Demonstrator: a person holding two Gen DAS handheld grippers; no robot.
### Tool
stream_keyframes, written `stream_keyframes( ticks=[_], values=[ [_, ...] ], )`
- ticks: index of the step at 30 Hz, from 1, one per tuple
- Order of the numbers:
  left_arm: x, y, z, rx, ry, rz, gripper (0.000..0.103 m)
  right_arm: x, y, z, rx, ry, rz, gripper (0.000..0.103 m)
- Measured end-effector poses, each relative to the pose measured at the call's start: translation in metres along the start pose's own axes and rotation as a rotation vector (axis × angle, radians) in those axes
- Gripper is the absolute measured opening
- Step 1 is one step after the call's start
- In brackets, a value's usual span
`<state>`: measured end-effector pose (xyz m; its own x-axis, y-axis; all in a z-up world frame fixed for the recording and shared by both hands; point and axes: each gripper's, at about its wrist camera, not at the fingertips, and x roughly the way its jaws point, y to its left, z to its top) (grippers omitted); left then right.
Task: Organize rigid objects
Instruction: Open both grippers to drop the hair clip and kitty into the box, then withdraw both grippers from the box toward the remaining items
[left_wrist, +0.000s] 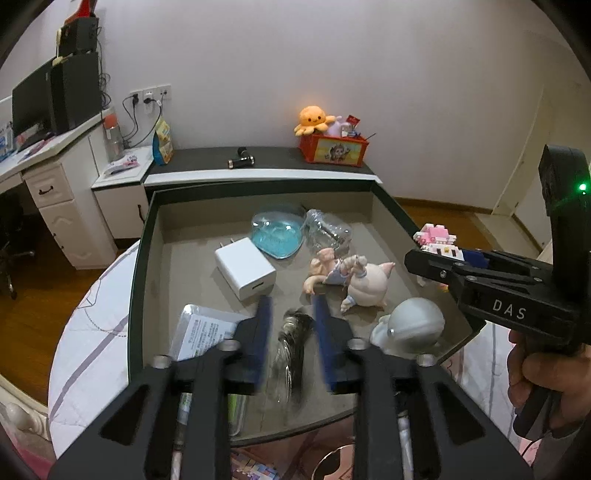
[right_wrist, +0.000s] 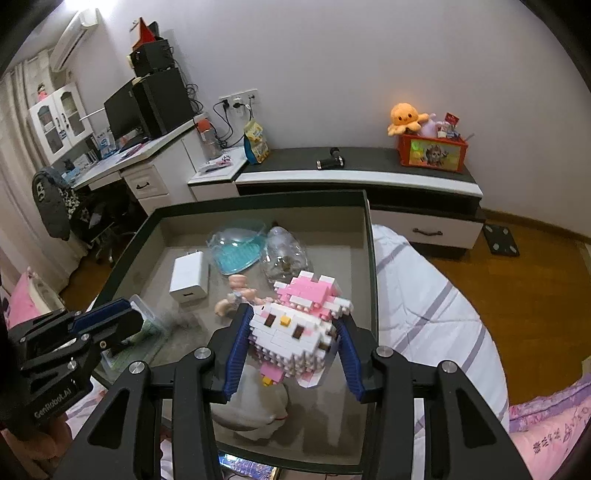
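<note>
Block cat figure (right_wrist: 295, 328) (white, pink bow) clamped in right gripper (right_wrist: 293, 354) jaws; left gripper (left_wrist: 291, 321) jaws apart, empty.

In the tray (left_wrist: 146, 236), the charger (left_wrist: 245, 267) lies left of the doll (left_wrist: 332, 271).

Between the right gripper's (right_wrist: 293, 345) ribbed blue pads sits a studded plastic brick cat (right_wrist: 295, 328), glossy. Ahead lies a smooth white plastic charger (right_wrist: 189, 277) and clear, shiny plastic shells (right_wrist: 238, 247) on the box's (right_wrist: 258, 216) matt grey lining.
</note>
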<state>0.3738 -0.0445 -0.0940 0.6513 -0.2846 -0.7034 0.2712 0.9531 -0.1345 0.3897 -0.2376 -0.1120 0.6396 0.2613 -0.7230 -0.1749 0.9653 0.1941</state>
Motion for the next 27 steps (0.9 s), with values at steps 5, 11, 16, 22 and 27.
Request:
stream_keyframes(
  ticks=[5, 11, 16, 22, 27],
  values=[
    [-0.021, 0.007, -0.005, -0.016, -0.056, 0.060, 0.090, -0.008, 0.002, -0.004, 0.016, -0.021, 0.020, 0.087],
    [-0.046, 0.016, -0.017, -0.030, -0.094, 0.099, 0.103, -0.024, 0.009, -0.015, 0.035, -0.052, -0.009, 0.103],
    [-0.062, 0.020, -0.029, -0.048, -0.097, 0.110, 0.103, -0.042, 0.016, -0.027, 0.058, -0.081, 0.004, 0.103],
    [-0.085, 0.018, -0.044, -0.050, -0.115, 0.122, 0.103, -0.065, 0.029, -0.043, 0.051, -0.106, 0.018, 0.103],
    [-0.101, 0.016, -0.057, -0.048, -0.125, 0.138, 0.103, -0.082, 0.042, -0.058, 0.036, -0.117, 0.029, 0.103]
  ],
)
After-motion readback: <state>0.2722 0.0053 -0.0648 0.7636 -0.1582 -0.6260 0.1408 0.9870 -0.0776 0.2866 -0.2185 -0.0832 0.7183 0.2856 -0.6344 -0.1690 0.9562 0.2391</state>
